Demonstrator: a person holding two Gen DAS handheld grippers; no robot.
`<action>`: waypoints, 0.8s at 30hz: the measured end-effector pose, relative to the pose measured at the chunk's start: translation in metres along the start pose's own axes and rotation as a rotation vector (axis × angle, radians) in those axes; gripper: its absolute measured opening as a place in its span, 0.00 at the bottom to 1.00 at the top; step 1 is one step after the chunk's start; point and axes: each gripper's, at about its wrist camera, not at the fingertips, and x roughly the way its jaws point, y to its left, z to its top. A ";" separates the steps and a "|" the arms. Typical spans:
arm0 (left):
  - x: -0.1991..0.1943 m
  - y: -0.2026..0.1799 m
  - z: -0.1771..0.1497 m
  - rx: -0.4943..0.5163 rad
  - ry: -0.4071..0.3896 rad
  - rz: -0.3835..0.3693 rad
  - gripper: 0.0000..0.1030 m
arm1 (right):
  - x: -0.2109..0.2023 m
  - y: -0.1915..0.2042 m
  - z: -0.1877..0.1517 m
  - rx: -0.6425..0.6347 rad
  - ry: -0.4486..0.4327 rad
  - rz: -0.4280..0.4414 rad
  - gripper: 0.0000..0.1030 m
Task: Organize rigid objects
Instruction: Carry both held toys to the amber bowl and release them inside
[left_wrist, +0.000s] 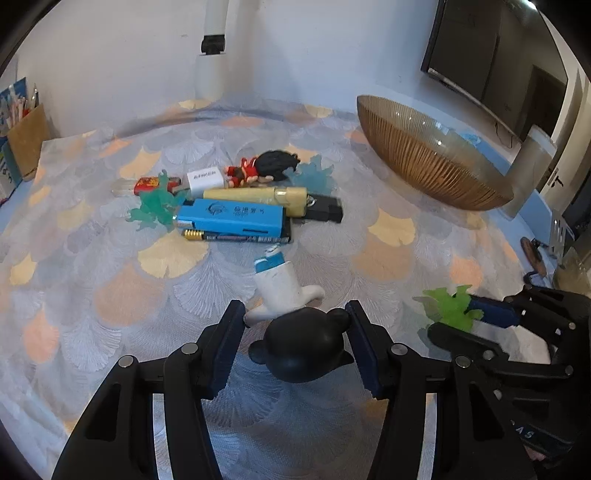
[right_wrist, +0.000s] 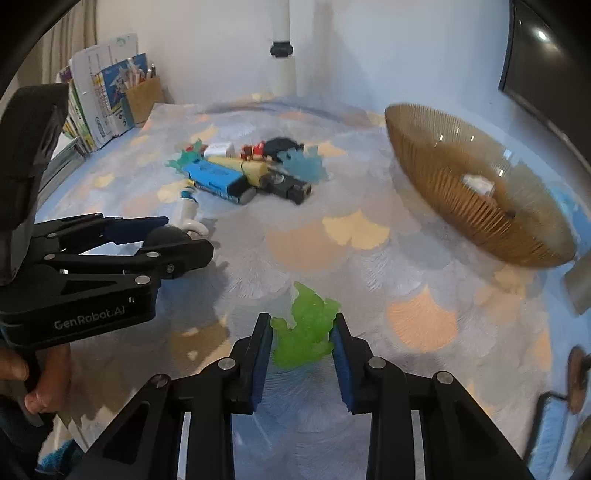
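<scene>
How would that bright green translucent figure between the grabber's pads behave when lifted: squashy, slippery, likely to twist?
The green figure looks like moulded plastic, so probably stiff and light. Its spiky, uneven outline gives the right gripper pads only small contact patches, so it might pivot or slip. The thin wing-like tips could perhaps snap if squeezed hard.

Toy clutter (left_wrist: 236, 206) lies mid-table (left_wrist: 110, 295), bowl (left_wrist: 424, 158) off to its right, figurine (left_wrist: 291, 314) just in front of the clutter between the left gripper (left_wrist: 295, 339) fingers, leaf-shaped toy (right_wrist: 306, 328) right of it between the right gripper (right_wrist: 301, 354) fingers.
</scene>
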 end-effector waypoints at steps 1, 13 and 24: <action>-0.003 -0.002 0.002 0.001 -0.011 -0.002 0.51 | -0.005 -0.003 0.003 -0.003 -0.011 -0.008 0.30; -0.052 -0.080 0.101 0.179 -0.228 -0.052 0.51 | -0.114 -0.125 0.073 0.137 -0.285 -0.097 0.30; 0.031 -0.138 0.158 0.137 -0.159 -0.168 0.51 | -0.075 -0.186 0.076 0.217 -0.190 -0.072 0.30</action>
